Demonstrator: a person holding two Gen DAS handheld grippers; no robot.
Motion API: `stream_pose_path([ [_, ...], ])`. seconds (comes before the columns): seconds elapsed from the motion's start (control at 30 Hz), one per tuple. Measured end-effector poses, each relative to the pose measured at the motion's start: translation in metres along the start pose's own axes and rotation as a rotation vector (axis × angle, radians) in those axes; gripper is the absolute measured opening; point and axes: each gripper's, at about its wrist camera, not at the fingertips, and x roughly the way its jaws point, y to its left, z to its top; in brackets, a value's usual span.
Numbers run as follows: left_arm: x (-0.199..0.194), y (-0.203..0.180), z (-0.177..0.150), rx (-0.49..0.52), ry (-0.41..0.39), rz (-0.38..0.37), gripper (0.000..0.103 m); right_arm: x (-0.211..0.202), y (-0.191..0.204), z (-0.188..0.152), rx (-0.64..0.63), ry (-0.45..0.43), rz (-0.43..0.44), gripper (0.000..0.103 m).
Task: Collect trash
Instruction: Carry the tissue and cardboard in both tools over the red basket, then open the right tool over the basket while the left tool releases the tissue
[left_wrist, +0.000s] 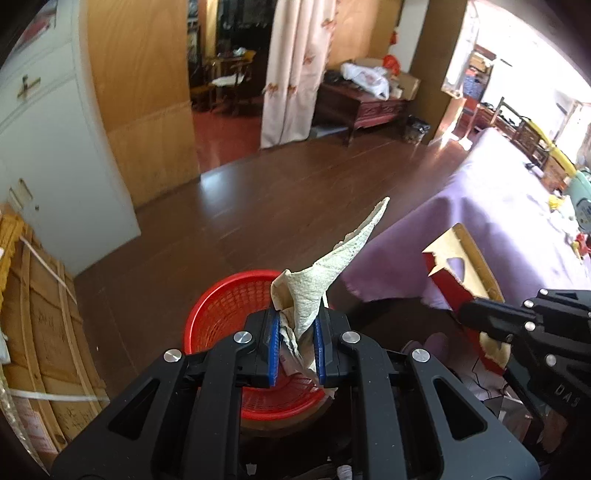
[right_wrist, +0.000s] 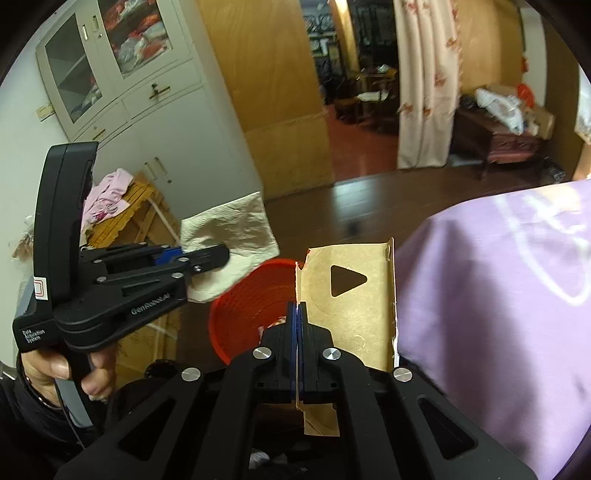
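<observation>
A: Left wrist view: the left gripper (left_wrist: 295, 332) is being pointed steeply downward, and a crumpled paper towel (left_wrist: 332, 273) is being pinched between its blue pads, the loose end sticking up past the fingertips. The red basket (left_wrist: 218, 314) is being shown on the floor directly beneath the jaws.

B: And in the right wrist view, the right gripper (right_wrist: 297, 314) is being angled down as well, its jaws pressed together on a torn piece of brown cardboard (right_wrist: 354, 306) with a triangular cut-out. The cardboard is being held upright, just beside the purple tablecloth (right_wrist: 498, 280).

A: How is the left tool being carried?

B: Its handle is being gripped by a hand (right_wrist: 66, 373) low at the left edge, fingers wrapped around it, the towel being held out above the basket's near rim.
</observation>
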Motion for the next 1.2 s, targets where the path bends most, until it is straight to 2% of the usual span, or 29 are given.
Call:
stream_pose_path([
  [0.37,0.046,0.045,-0.010,-0.075,0.108,0.040,0.017,0.087,0.010,0.012,0.026,0.135,0.095,0.001],
  [0.67,0.090,0.063,-0.018,-0.121,0.204,0.027,0.017,0.141,0.023,0.006,0.017,0.237,0.133,0.001],
  [0.8,0.103,0.071,-0.026,-0.139,0.245,0.050,0.017,0.166,0.024,-0.003,0.044,0.286,0.156,0.001],
  [1.0,0.114,0.073,-0.039,-0.153,0.290,0.054,0.017,0.188,0.030,-0.012,0.067,0.313,0.188,0.001],
  [1.2,0.121,0.079,-0.042,-0.165,0.309,0.058,0.017,0.208,0.031,-0.007,0.109,0.301,0.177,0.001],
])
